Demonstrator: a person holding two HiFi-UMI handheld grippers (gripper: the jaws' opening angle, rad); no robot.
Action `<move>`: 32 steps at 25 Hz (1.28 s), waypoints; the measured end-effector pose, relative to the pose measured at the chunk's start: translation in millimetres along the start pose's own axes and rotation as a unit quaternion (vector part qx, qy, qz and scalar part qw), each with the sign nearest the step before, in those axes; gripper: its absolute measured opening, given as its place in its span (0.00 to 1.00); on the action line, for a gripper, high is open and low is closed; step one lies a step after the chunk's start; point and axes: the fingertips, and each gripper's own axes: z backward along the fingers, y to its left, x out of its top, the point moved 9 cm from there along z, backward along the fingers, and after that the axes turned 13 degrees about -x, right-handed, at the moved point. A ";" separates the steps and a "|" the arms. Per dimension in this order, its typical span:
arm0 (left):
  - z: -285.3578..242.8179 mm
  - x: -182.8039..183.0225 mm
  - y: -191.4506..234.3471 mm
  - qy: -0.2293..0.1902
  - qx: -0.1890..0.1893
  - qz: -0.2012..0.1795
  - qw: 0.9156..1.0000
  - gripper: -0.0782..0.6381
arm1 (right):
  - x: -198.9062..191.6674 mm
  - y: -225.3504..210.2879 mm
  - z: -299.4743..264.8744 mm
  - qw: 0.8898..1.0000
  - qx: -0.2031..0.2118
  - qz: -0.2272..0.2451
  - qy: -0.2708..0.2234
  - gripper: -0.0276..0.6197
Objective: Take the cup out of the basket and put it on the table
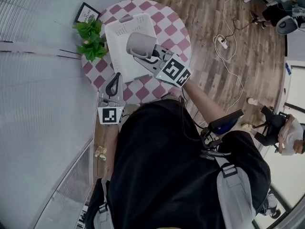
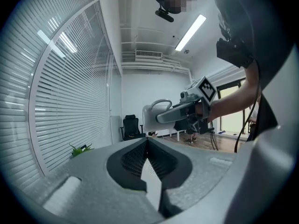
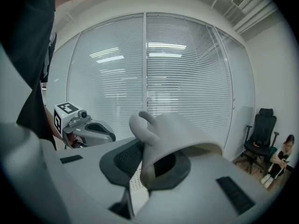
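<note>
Both jaws of my right gripper point(image 3: 148, 167) clamp the cup point(image 3: 180, 134) by its rim above the basket point(image 1: 116, 30), bound for the table point(image 1: 177, 30); my left gripper point(image 1: 113, 86) idles closed and empty by its near edge.

The pale grey cup point(image 1: 140, 45), with 1 looped handle, lies tipped on its side, clamped in the right gripper point(image 1: 151, 57) above the white perforated basket point(image 1: 121, 37). The basket stands on the round red-and-white checked table point(image 1: 177, 32).
</note>
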 end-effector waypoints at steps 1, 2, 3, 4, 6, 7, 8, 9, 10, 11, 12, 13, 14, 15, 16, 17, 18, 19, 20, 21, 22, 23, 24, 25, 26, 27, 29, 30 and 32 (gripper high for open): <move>-2.6 -0.9 -0.1 -0.002 -0.005 -0.002 1.000 0.12 | 0.0 -1.6 3.2 1.000 -0.006 -0.002 -0.002 0.11; -4.8 -1.9 -0.2 -0.004 -0.010 -0.004 1.000 0.12 | 0.1 -3.1 6.1 1.000 -0.012 -0.003 -0.005 0.11; -6.6 -1.7 -0.4 -0.004 -0.014 -0.006 1.000 0.12 | -0.1 -3.8 8.7 1.000 -0.017 -0.004 -0.008 0.11; -7.9 -0.2 -0.5 -0.005 -0.017 -0.007 1.000 0.12 | -1.0 -3.7 10.8 1.000 -0.021 -0.004 -0.010 0.11; -9.8 2.9 -0.5 -0.005 -0.021 -0.008 1.000 0.12 | -4.4 -2.2 13.6 1.000 -0.025 -0.007 -0.011 0.11; -10.4 3.3 -0.7 -0.005 -0.023 -0.008 1.000 0.12 | -6.7 -1.2 14.9 1.000 -0.028 -0.008 -0.010 0.11; -11.2 3.1 -1.0 -0.007 -0.025 -0.009 1.000 0.12 | -9.0 -0.6 16.3 0.999 -0.030 -0.008 -0.009 0.11; -12.1 2.8 -1.4 -0.008 -0.027 -0.009 1.000 0.12 | -11.3 -0.4 17.5 0.999 -0.033 -0.008 -0.007 0.11; -12.9 2.5 -1.7 -0.010 -0.027 -0.009 1.000 0.12 | -13.1 -0.6 18.2 0.999 -0.035 -0.007 -0.005 0.11; -13.4 2.4 -1.6 -0.012 -0.027 -0.008 1.000 0.12 | -14.4 -0.8 18.2 0.999 -0.036 -0.007 -0.004 0.11; -13.5 2.2 -1.0 -0.013 -0.027 -0.007 1.000 0.12 | -15.3 -0.5 18.0 0.999 -0.037 -0.006 -0.004 0.11; -13.4 1.7 -0.6 -0.013 -0.028 -0.006 0.999 0.12 | -15.9 0.5 18.2 0.999 -0.039 -0.007 -0.005 0.11; -13.4 1.3 -0.7 -0.013 -0.031 -0.005 0.999 0.12 | -16.3 1.8 19.2 0.999 -0.041 -0.007 -0.007 0.11; -13.6 1.1 -1.2 -0.012 -0.034 -0.006 0.999 0.12 | -16.3 3.1 20.8 0.999 -0.042 -0.006 -0.009 0.11; -13.9 1.4 -1.9 -0.012 -0.036 -0.006 0.999 0.12 | -15.9 4.3 22.6 0.999 -0.044 -0.005 -0.012 0.11; -14.1 2.2 -2.6 -0.013 -0.037 -0.007 0.999 0.12 | -15.0 5.4 24.6 0.999 -0.045 -0.003 -0.017 0.11; -14.3 3.3 -3.1 -0.014 -0.037 -0.007 0.999 0.12 | -14.0 6.2 26.5 0.999 -0.046 -0.001 -0.023 0.11; -14.5 4.3 -3.4 -0.015 -0.037 -0.007 0.999 0.12 | -13.1 7.0 28.3 0.998 -0.046 0.001 -0.030 0.11; -14.9 5.2 -3.7 -0.017 -0.037 -0.007 0.999 0.12 | -12.5 7.6 30.3 0.998 -0.048 0.001 -0.037 0.11; -15.6 6.1 -4.2 -0.019 -0.038 -0.007 0.999 0.12 | -12.3 7.9 32.3 0.998 -0.051 0.001 -0.045 0.11; -16.5 7.0 -4.7 -0.021 -0.039 -0.008 0.999 0.12 | -12.7 8.1 34.4 0.997 -0.054 0.000 -0.051 0.11; -17.3 7.7 -5.3 -0.024 -0.041 -0.009 0.999 0.12 | -13.5 8.3 36.4 0.997 -0.057 -0.001 -0.056 0.11; -17.9 8.1 -5.8 -0.027 -0.042 -0.010 0.999 0.12 | -14.7 8.7 38.1 0.996 -0.060 -0.003 -0.060 0.11; -18.3 8.4 -6.1 -0.029 -0.043 -0.011 0.999 0.12 | -16.2 9.4 39.6 0.996 -0.062 -0.004 -0.063 0.11; -18.6 8.4 -6.3 -0.032 -0.044 -0.011 0.998 0.12 | -17.7 10.2 41.1 0.996 -0.063 -0.006 -0.066 0.11; -18.9 8.3 -6.6 -0.035 -0.046 -0.011 0.998 0.12 | -19.4 11.1 42.7 0.996 -0.064 -0.007 -0.068 0.11; -20.0 7.8 -7.8 -0.039 -0.049 -0.013 0.998 0.12 | -23.3 12.2 46.1 0.995 -0.065 -0.007 -0.073 0.11; -20.7 7.7 -8.7 -0.039 -0.050 -0.014 0.998 0.12 | -25.6 12.5 47.7 0.995 -0.065 -0.005 -0.077 0.11; -21.2 6.8 -10.4 -0.041 -0.053 -0.012 0.998 0.12 | -29.3 13.2 50.4 0.994 -0.067 -0.001 -0.085 0.11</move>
